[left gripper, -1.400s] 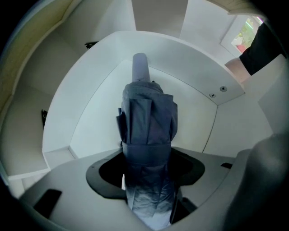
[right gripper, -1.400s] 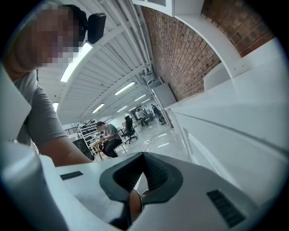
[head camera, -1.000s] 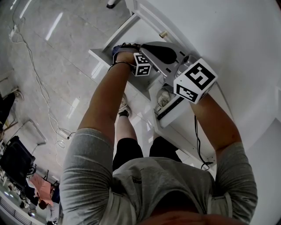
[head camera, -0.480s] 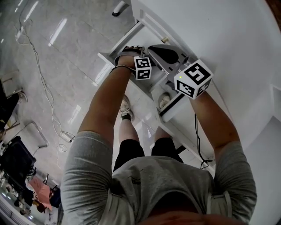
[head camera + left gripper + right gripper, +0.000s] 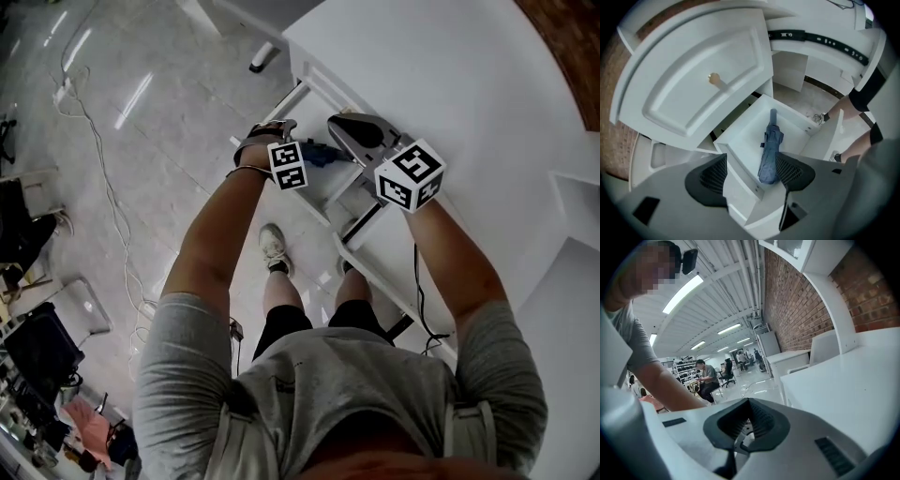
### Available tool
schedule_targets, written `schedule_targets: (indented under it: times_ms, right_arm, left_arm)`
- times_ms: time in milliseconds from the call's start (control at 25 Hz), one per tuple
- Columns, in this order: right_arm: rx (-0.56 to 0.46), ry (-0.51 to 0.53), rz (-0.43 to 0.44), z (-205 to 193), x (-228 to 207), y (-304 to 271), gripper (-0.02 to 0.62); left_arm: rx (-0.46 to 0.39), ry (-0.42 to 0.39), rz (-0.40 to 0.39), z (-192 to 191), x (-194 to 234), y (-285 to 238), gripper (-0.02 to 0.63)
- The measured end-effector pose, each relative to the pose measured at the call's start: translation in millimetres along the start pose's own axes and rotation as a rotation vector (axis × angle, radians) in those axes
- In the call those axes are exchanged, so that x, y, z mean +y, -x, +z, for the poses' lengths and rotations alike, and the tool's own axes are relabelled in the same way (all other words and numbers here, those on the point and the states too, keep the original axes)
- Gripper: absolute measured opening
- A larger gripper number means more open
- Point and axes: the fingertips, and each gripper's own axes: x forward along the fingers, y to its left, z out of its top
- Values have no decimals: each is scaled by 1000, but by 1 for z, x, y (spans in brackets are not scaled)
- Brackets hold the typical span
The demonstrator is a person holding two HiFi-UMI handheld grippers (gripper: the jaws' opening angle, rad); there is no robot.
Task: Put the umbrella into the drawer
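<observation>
A folded blue umbrella [image 5: 769,151] lies loose inside the open white drawer [image 5: 740,133], lengthwise along the drawer floor. My left gripper [image 5: 752,176] hovers above it with its jaws wide apart and nothing held between them. In the head view the umbrella [image 5: 320,154] shows as a blue patch in the drawer [image 5: 330,187], just right of the left gripper [image 5: 296,161]. My right gripper [image 5: 349,129] rests over the white tabletop beside the drawer. In the right gripper view its jaws [image 5: 749,420] are pressed together with nothing in them.
A white panel with a brass knob [image 5: 713,78] hangs over the drawer at upper left. A black slide rail [image 5: 820,40] runs under the tabletop [image 5: 450,84]. The person's legs and a shoe [image 5: 273,246] stand below the drawer. A cable [image 5: 103,202] trails across the floor.
The head camera has swung, so the table sits higher in view. The left gripper has shifted left of the drawer opening, and the blue umbrella now shows lying in the drawer.
</observation>
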Motion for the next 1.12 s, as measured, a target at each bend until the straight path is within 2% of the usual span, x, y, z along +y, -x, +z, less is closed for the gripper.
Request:
schedule_targets:
  times_ms: [280, 520, 1120]
  right_arm:
    - [-2, 25, -46, 32, 12, 31, 8]
    - [2, 29, -50, 50, 24, 44, 8]
    - [-6, 102, -54, 117, 64, 76, 8]
  left_arm:
    - [-16, 11, 52, -10, 13, 73, 313]
    - [-30, 12, 91, -10, 21, 121, 310]
    - [-167, 70, 201, 3, 50, 264, 249]
